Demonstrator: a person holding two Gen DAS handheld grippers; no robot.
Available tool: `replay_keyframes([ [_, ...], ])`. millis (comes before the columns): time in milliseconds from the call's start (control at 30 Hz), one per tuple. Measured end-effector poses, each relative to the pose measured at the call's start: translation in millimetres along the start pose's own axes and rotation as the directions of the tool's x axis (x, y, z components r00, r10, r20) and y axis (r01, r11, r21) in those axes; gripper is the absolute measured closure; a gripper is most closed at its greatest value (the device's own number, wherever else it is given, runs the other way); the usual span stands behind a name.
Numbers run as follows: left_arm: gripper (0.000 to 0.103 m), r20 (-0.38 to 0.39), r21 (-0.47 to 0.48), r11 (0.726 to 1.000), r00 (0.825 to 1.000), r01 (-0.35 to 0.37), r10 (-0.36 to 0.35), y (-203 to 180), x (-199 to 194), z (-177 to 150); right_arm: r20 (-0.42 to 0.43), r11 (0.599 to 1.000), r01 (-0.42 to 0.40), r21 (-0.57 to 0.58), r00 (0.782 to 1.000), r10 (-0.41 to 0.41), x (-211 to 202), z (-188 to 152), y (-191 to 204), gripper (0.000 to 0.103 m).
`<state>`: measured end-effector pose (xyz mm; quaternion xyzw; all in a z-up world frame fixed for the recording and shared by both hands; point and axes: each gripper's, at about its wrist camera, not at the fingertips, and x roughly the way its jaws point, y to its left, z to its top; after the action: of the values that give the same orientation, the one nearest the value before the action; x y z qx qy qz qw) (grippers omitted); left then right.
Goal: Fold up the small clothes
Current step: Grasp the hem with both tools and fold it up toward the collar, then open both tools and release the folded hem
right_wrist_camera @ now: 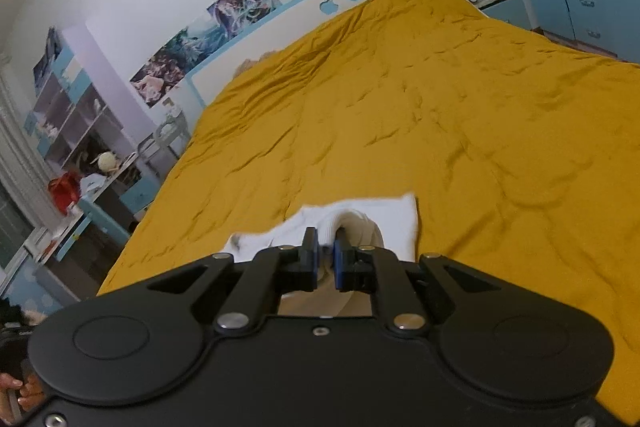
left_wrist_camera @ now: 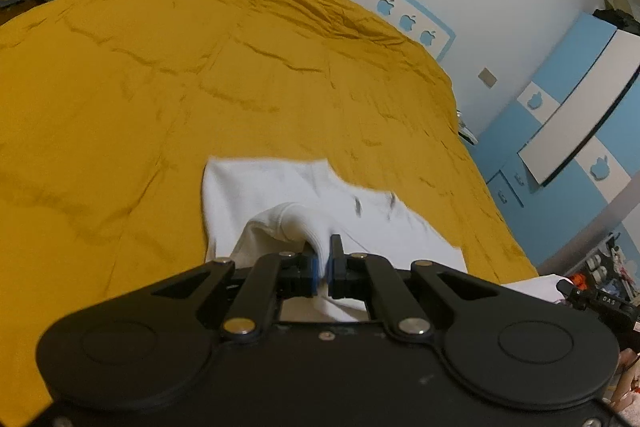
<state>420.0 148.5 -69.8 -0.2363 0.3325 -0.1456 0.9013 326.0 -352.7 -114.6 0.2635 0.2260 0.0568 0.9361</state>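
Both grippers reach forward, angled down over a yellow bedspread (left_wrist_camera: 168,75), the left gripper (left_wrist_camera: 323,259) and right gripper (right_wrist_camera: 327,247) each clenched on a bunched edge of a white garment (left_wrist_camera: 260,187) lying at six o'clock.

Small white knit garment (left_wrist_camera: 280,195) (right_wrist_camera: 384,223): lies on mustard-yellow bedspread (left_wrist_camera: 200,67), ribbed edge bunched and lifted.

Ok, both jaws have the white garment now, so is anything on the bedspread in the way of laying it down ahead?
Nothing visible. The left gripper and right gripper are each shut on a bunched edge of the white garment, and the yellow bedspread beyond it is only wrinkled, with no other item lying there.
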Motion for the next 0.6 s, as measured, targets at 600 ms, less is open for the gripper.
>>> replay_keyframes([
  [600,0.083,0.025,-0.046,0.987,0.987,-0.154,0.156,58,137,46,-0.072,0.985,0.169,0.046,0.984,-0.165,168,9,-44,0.064],
])
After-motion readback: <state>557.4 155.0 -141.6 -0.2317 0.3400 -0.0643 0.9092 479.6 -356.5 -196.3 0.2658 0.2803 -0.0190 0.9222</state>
